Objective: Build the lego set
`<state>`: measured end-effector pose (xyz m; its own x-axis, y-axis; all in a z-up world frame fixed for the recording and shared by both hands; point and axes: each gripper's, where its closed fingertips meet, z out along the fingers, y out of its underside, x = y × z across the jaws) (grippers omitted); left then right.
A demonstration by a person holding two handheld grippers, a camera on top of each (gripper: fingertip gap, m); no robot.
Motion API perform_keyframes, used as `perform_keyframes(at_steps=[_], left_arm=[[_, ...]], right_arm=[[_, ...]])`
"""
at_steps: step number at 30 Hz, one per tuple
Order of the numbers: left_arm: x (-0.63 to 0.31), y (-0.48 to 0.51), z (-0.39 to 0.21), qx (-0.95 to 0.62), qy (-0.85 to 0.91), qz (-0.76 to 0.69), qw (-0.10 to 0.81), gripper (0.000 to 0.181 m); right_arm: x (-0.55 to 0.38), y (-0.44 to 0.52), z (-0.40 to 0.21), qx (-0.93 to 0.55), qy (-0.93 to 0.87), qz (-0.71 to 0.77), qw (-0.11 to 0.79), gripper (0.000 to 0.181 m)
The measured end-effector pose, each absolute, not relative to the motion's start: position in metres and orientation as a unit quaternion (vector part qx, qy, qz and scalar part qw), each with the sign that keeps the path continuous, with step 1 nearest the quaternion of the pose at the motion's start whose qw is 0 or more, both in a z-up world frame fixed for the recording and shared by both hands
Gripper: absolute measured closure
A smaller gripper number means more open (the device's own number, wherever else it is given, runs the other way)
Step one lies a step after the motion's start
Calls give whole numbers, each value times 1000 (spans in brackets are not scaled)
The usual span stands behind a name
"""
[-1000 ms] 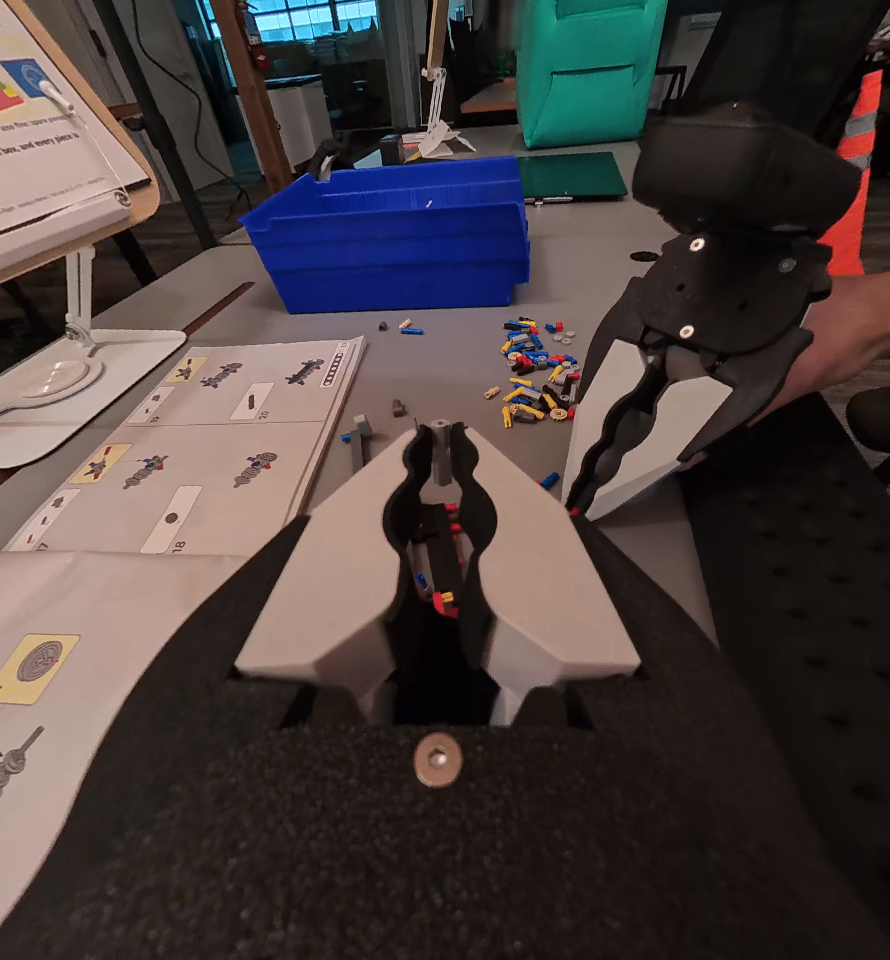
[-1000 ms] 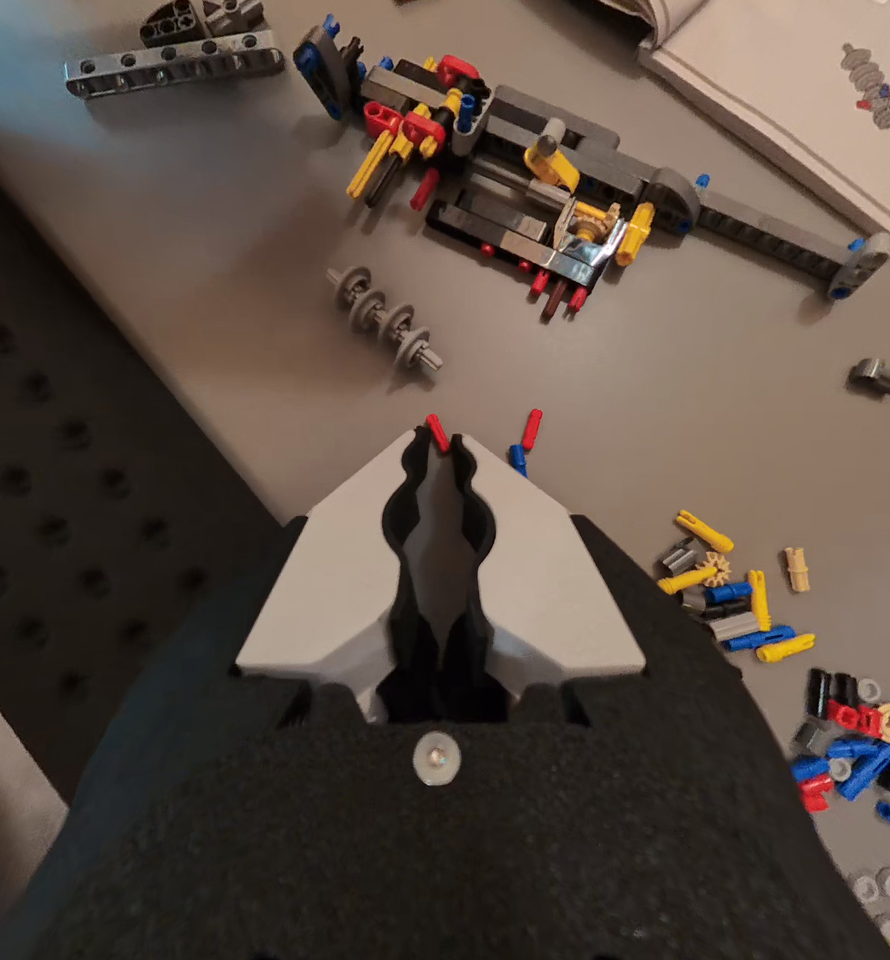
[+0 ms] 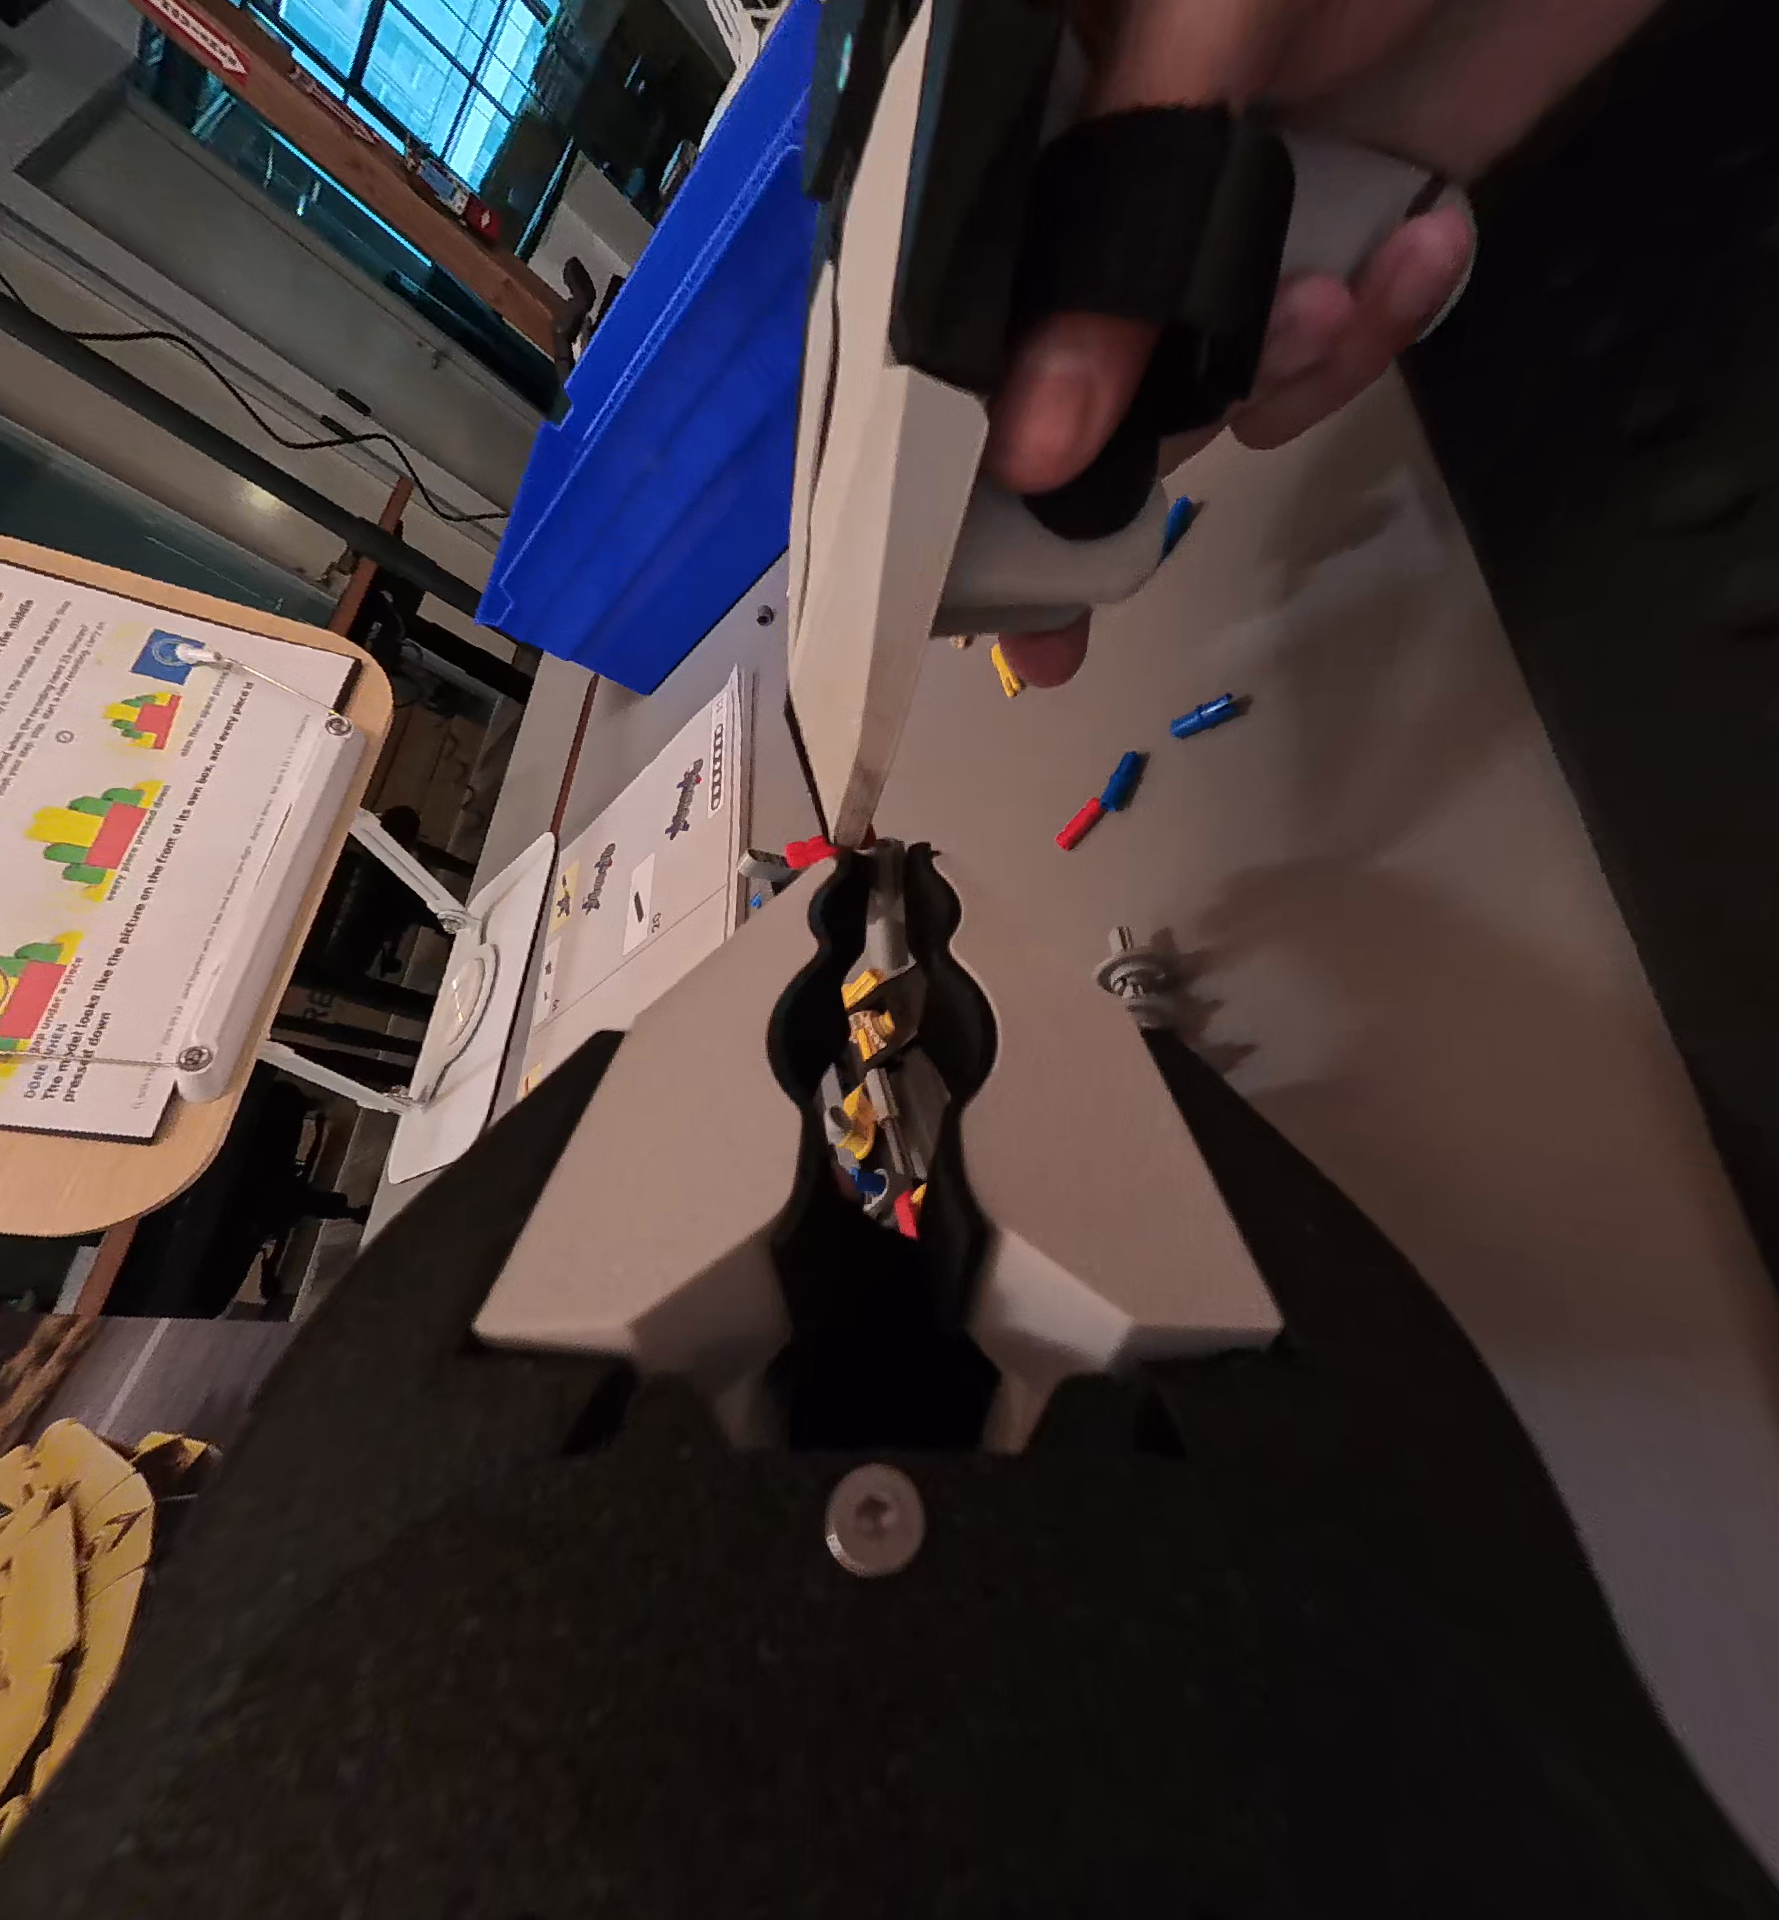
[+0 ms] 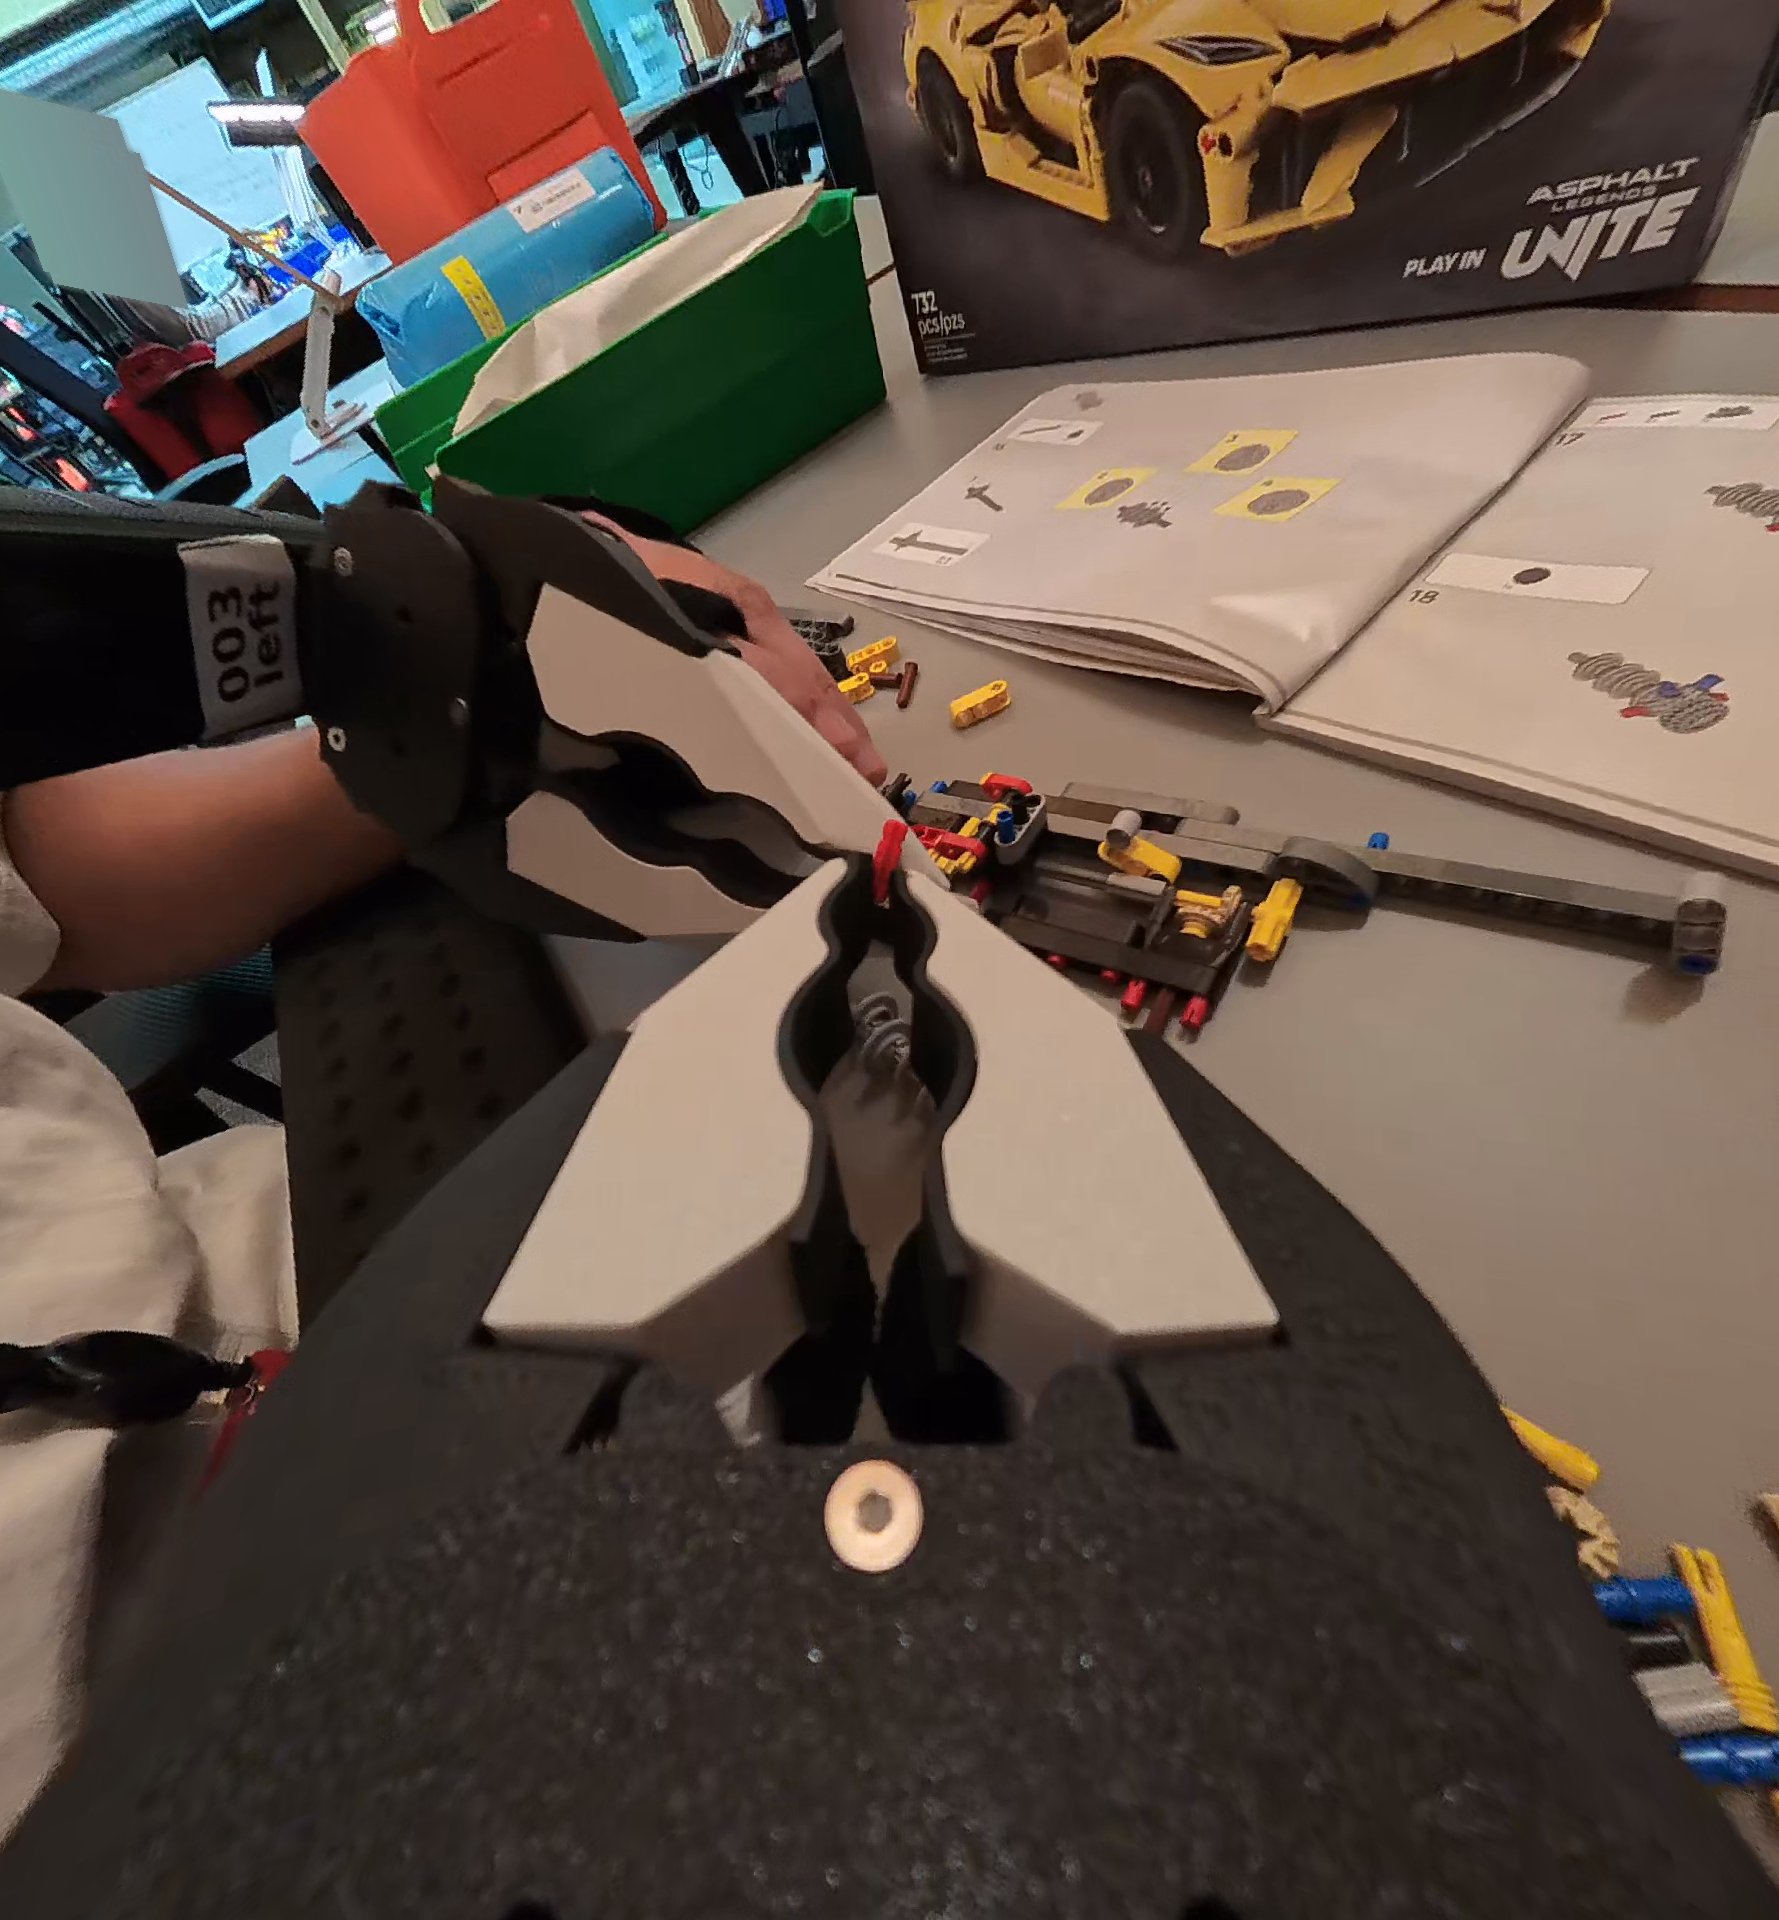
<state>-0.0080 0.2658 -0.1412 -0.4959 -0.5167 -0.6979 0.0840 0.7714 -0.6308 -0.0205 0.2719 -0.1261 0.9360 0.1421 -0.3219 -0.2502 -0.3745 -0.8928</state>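
While our left tongs [image 4: 864, 831] clamp the chassis [image 4: 1124, 883] on the bench [image 4: 1487, 1091], our right tongs [image 4: 880, 883] pinch a red pin [image 4: 887, 857] at its near end; next we must line it up with a hole and press.

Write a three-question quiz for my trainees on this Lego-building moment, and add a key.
1. True or false: the right gripper is pinching a blue pin.
2. The instruction booklet is: A) folded shut, B) lying open on the table behind the partly built model, C) standing upright.
3. Fill in: the box behind the booklet pictures a ____ car.

Key: 1 false, it pinches a red pin. 2 B. 3 yellow.
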Motion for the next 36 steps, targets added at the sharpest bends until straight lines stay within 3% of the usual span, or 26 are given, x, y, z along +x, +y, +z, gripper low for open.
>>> perform_keyframes(at_steps=[12,21,29,36], left_arm=[[-8,265,-136,-155,800,-331,475,176],[-6,276,-140,-126,806,-271,511,176],[-6,275,-152,-38,812,-175,556,176],[-9,271,-159,8,815,-135,564,176]], right_arm=[[-21,273,-120,-777,63,235,581,179],[-15,260,-137,-866,-24,143,478,180],[-19,257,-157,-914,-15,155,374,180],[-19,257,-160,-925,-11,159,345,180]])
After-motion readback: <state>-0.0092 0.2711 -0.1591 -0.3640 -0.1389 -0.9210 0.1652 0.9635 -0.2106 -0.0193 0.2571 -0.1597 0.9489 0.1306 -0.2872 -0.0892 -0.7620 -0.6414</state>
